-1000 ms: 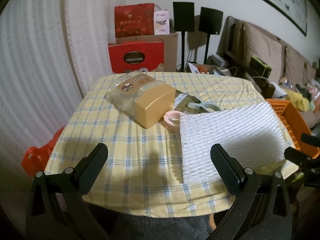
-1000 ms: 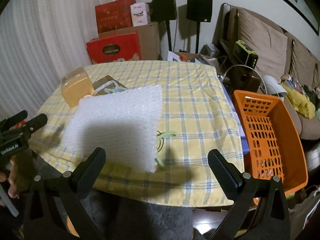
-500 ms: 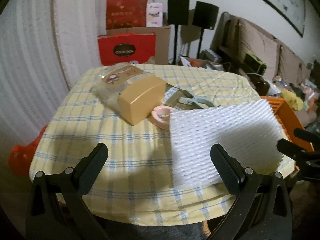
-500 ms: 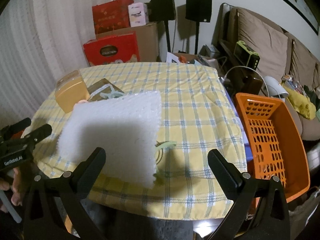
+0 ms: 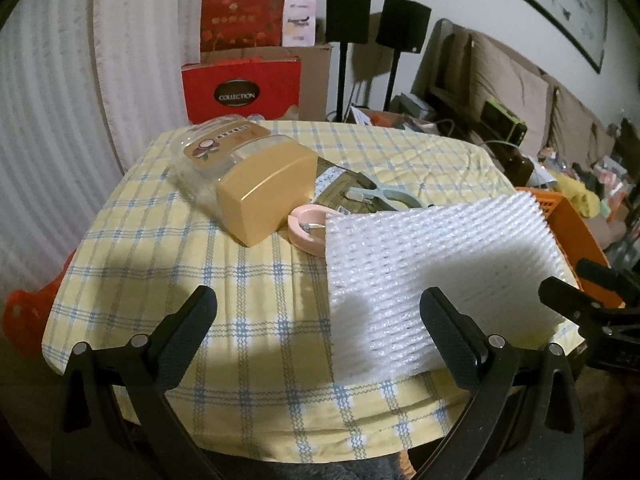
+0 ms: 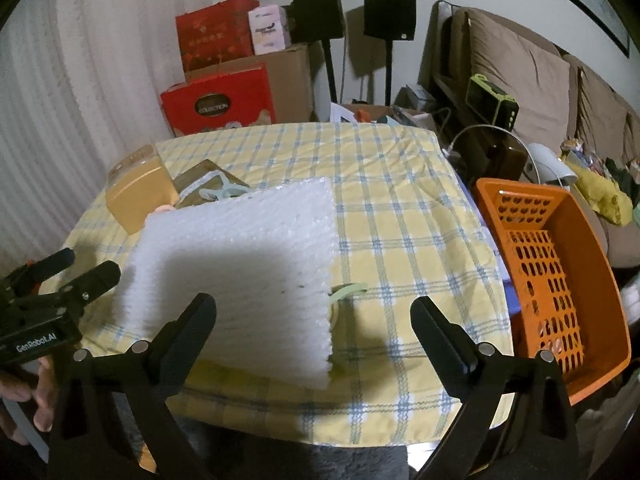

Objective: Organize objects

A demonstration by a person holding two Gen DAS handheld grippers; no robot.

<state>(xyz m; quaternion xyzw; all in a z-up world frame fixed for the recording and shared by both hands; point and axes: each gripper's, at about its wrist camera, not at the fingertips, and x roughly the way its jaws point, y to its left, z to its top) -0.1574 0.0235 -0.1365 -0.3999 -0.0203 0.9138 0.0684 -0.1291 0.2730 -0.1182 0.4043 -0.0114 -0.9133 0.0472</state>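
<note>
White foam sheet (image 6: 236, 272) lies flat on the counter (image 6: 400, 216), on the yellow checked cloth at the near edge, with its front corner jutting a little past the rim. It looks very light, soft and springy, with a ribbed, bubbly face, so I judge it will bend and flop if lifted by one corner and could slide on the cloth under a push. The overhanging near edge seems the best place to take hold, pinched across its thickness, perhaps with both tools sharing the load. It is nearly square, so the long axis is hard to call; its ribs run roughly left to right in the left wrist view, and its right side points toward the orange basket (image 6: 556, 280) just beside the counter.

Left tool (image 5: 316, 320) is spread wide and holds nothing, hovering before the near edge. Right tool (image 6: 312, 324) is likewise spread and empty, with the sheet's corner between its fingers in the picture.

Behind the sheet lie a jar (image 5: 248, 184) on its side, lid toward the camera, a pink ring (image 5: 306, 224) and a pale clip (image 5: 380, 196). A green band (image 6: 348, 290) peeks from under the sheet's right edge.
</note>
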